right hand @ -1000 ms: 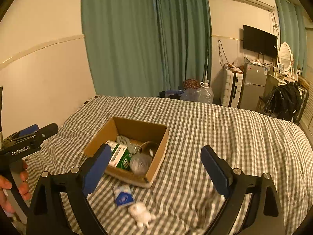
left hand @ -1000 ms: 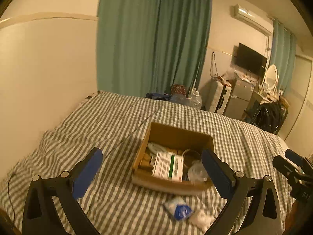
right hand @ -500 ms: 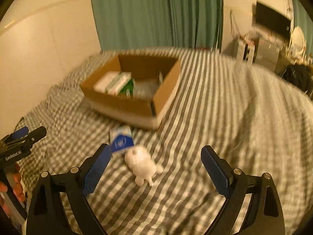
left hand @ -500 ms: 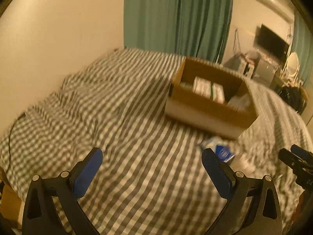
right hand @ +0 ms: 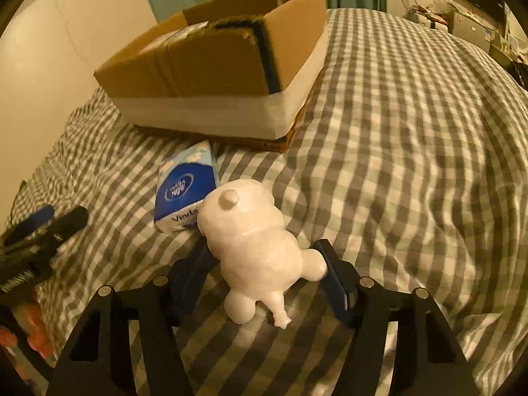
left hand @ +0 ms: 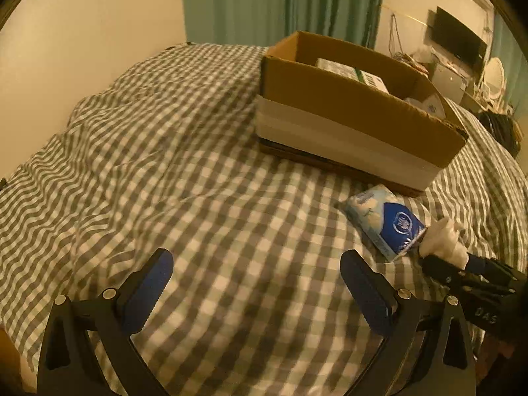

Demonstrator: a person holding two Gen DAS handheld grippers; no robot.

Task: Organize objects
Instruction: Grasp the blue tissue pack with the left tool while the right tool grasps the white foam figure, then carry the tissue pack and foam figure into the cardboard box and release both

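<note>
A white toy figure lies on the checked bedcover just in front of a blue and white tissue pack. My right gripper has its pads pressed against both sides of the toy. In the left wrist view the same toy shows at the tips of the right gripper, next to the tissue pack. Behind them stands an open cardboard box holding a white and green carton and other items. My left gripper hangs open over bare bedcover, left of the pack.
The checked bedcover is wrinkled and runs to a cream wall on the left. Green curtains, a TV and cluttered furniture stand beyond the bed. The left gripper and a person's fingers show at the left edge.
Both grippers have dropped and moved in toward the bed. The right gripper's fingers have narrowed around the white toy. The left gripper stays wide open.
</note>
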